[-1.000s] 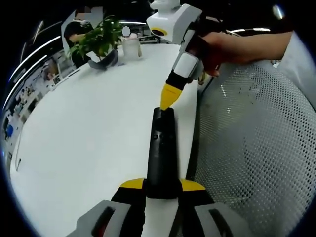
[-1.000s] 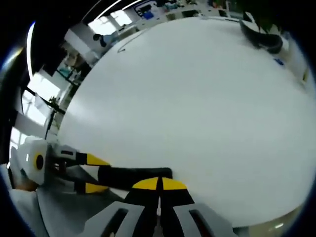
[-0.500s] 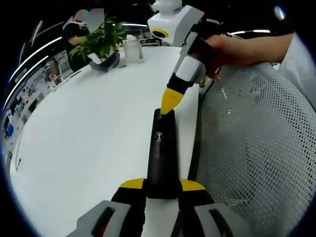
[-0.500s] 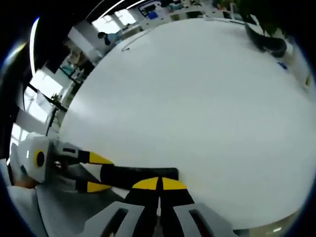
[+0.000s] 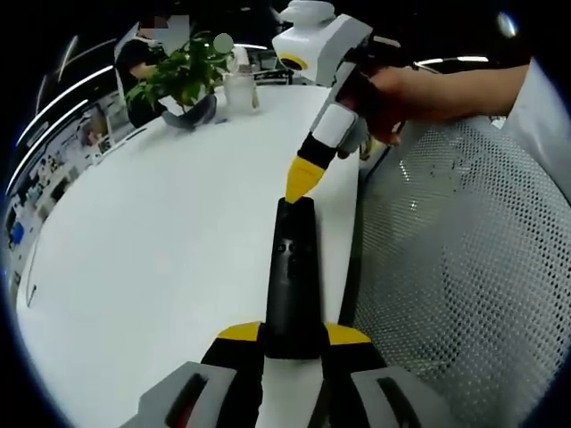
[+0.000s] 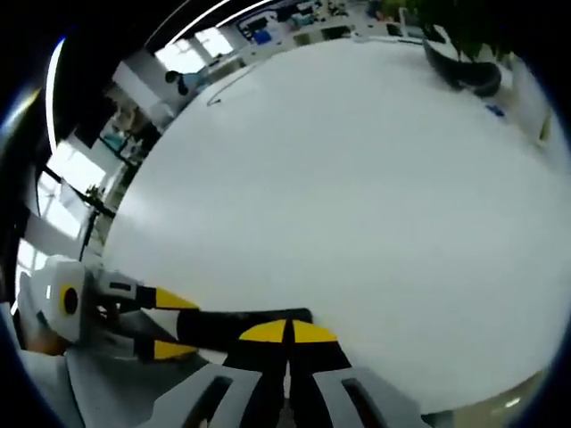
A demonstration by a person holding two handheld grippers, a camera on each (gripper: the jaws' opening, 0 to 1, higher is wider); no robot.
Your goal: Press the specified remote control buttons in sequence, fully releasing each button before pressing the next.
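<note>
Two grippers engaged | left gripper (image 5: 290, 343) fingers clamped black remote control (image 5: 291, 276) over white table (image 5: 161, 232) | right gripper (image 5: 301, 181) fingers closed, tip just off remote's far end | step: between presses, judged | next: aimed descent onto button.

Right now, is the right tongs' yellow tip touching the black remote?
Apart. In the left gripper view the right tongs, shut, hang just above the far end of the slim black remote control, a thin gap between them.

remote control (image 5: 292, 276) | black, slim; lying lengthwise near white table's edge
</note>
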